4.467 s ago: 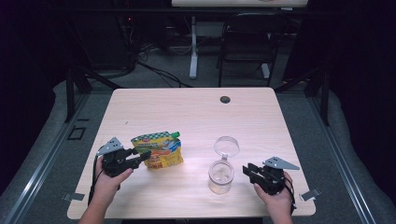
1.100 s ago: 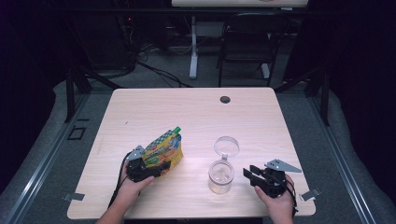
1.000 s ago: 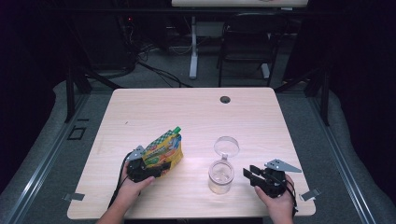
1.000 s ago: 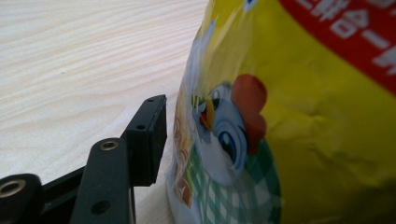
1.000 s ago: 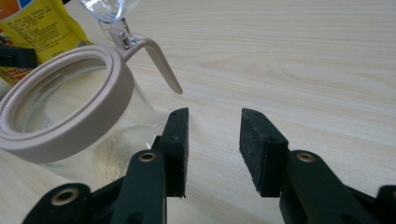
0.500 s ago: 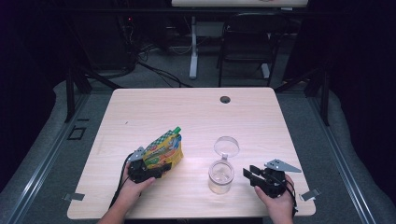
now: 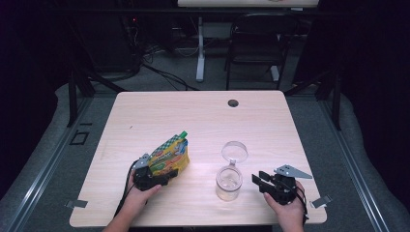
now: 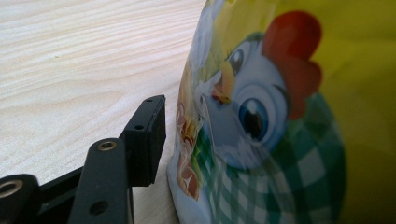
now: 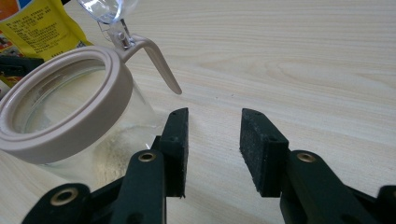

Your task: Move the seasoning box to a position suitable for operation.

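Gripping snack pouch (image 7: 168,158) w/ left gripper (image 7: 153,178), jaws clamped; right gripper (image 7: 263,181) part-open, empty, just beside jar (image 7: 228,181).

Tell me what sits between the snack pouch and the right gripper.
The open glass jar stands between the pouch and the right gripper in the high view; bare table lies on either side of it.

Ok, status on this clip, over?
Left tool at yellow chicken-print pouch, grip unclear. Right tool open beside clear glass jar. Nothing in the way.
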Demonstrator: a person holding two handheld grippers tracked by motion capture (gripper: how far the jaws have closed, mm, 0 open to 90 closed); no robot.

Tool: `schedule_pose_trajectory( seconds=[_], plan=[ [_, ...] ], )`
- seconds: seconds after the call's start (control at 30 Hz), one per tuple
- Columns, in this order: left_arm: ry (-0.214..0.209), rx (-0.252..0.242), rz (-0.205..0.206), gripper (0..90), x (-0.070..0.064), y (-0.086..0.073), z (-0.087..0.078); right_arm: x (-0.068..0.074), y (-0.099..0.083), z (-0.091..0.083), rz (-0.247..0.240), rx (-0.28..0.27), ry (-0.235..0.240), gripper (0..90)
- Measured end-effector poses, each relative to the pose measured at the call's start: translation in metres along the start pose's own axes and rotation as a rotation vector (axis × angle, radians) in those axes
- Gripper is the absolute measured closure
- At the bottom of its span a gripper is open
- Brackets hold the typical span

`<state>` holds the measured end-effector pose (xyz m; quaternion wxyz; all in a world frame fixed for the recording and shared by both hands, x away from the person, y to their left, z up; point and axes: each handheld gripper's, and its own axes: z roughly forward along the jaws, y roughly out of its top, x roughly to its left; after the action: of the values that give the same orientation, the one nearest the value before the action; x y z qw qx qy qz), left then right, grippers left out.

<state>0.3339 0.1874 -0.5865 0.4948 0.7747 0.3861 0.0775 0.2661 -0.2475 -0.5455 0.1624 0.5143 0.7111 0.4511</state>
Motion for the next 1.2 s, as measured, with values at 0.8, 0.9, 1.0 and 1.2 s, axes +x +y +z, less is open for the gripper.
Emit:
schedule_pose_trajectory(
  seconds=[0.8, 0.9, 1.0, 1.2],
  plan=[
    [0.004, 0.014, 0.006, 52.3, -0.0026, -0.0004, 0.0019, 0.0012, 0.0006, 0.0005, -0.004, -0.001, 0.002, 62.5],
    [0.005, 0.015, 0.006, 53.3, -0.0025, -0.0003, 0.0019, 0.0015, 0.0008, 0.0006, -0.007, 0.000, 0.005, 62.5],
    [0.002, 0.014, 0.005, 54.4, -0.0022, -0.0003, 0.0021, 0.0019, 0.0011, 0.0006, -0.011, 0.002, 0.004, 62.5],
    [0.002, 0.012, 0.004, 55.8, -0.0022, -0.0003, 0.0021, 0.0018, 0.0012, 0.0002, -0.009, -0.006, 0.004, 62.5]
  ],
)
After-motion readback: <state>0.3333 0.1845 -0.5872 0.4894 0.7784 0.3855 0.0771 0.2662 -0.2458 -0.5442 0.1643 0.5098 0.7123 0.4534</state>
